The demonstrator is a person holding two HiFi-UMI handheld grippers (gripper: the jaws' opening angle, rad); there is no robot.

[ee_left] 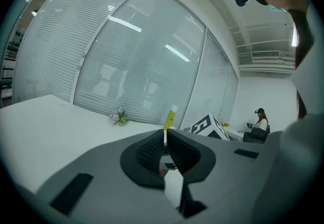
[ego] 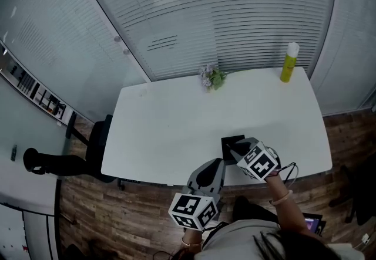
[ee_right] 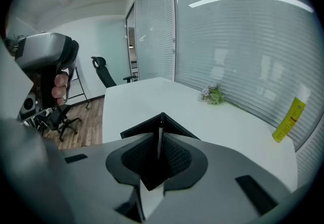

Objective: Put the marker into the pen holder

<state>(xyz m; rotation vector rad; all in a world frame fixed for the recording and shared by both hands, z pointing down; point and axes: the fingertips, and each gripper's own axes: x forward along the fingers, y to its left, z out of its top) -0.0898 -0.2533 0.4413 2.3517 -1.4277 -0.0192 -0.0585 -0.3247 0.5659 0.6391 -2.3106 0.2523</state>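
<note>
Cannot follow the marker (ee_right: 159, 142) below the pads of the right gripper (ee_right: 160, 134): lost there behind the gripper's own grey body. Cannot tell either whether its far tip touches the pen holder (ee_right: 144, 129) or hangs just clear of the rim. In the head view, only a black corner of that holder on show, the rest under the right gripper and its cube (ego: 258, 162). Through the slit of the left gripper (ee_left: 165, 139), just a sliver of white table (ego: 176, 130) and of a yellow bottle (ee_left: 170, 116). Low between its pads, a small red speck, too small to name.

Right gripper: pressed nearly together, pinching the thin dark marker, seen as a fine line in the slit between the two ribbed pads. Straight ahead of the jaws, right at the marker's tip, the near corner of the black square pen holder, standing by the table's near edge. Farther ahead and to the right, a small bunch of flowers (ee_right: 213, 95); well right of that, the yellow bottle. Off to this gripper's left, the left gripper, gripped by a hand (ee_right: 59, 85).

Left gripper: pads closed up to a hairline gap, nothing caught between them. Held at the table's near edge, just beside the right gripper, on its left.
</note>
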